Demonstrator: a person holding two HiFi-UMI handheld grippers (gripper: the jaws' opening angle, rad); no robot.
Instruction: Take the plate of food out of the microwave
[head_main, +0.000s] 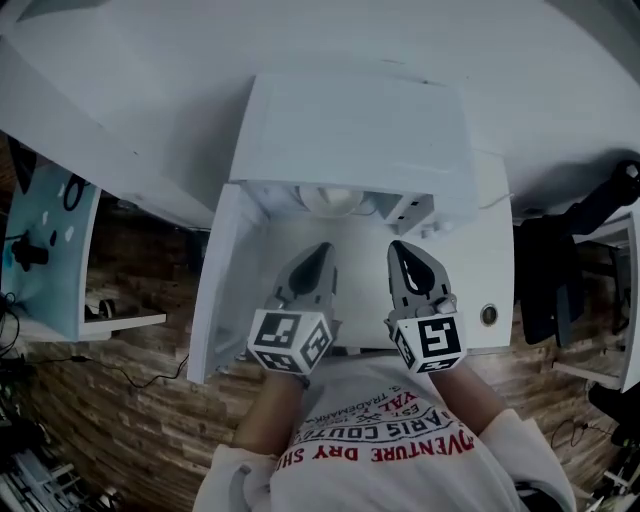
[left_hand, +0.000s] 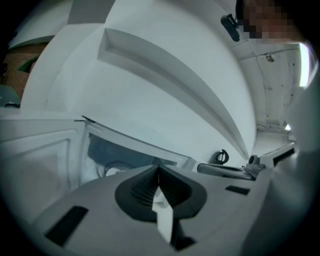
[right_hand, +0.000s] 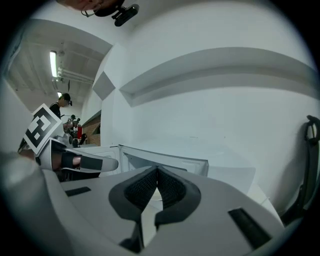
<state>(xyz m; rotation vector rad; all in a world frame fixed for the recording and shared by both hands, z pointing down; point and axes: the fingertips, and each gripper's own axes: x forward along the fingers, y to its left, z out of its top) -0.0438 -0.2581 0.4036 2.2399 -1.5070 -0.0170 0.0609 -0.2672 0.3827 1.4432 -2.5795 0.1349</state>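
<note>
A white microwave (head_main: 350, 130) stands on a white table (head_main: 480, 270), its door (head_main: 222, 290) swung open to the left. Inside the cavity lies a pale plate (head_main: 335, 200), only partly seen; its food cannot be made out. The left gripper view looks into the opening at the plate (left_hand: 116, 169). My left gripper (head_main: 322, 250) and right gripper (head_main: 398, 248) hover side by side in front of the opening, both outside it. The left gripper (left_hand: 159, 169) has its jaws shut with nothing between them. So does the right gripper (right_hand: 157, 171), which sees the microwave (right_hand: 167, 159) just ahead.
A small round fitting (head_main: 488, 315) is set in the table near its front right edge. A black chair (head_main: 560, 270) stands at the right, a teal board (head_main: 45, 240) at the left. A white wall shelf (right_hand: 215, 65) runs above. A person (right_hand: 62, 102) stands far off.
</note>
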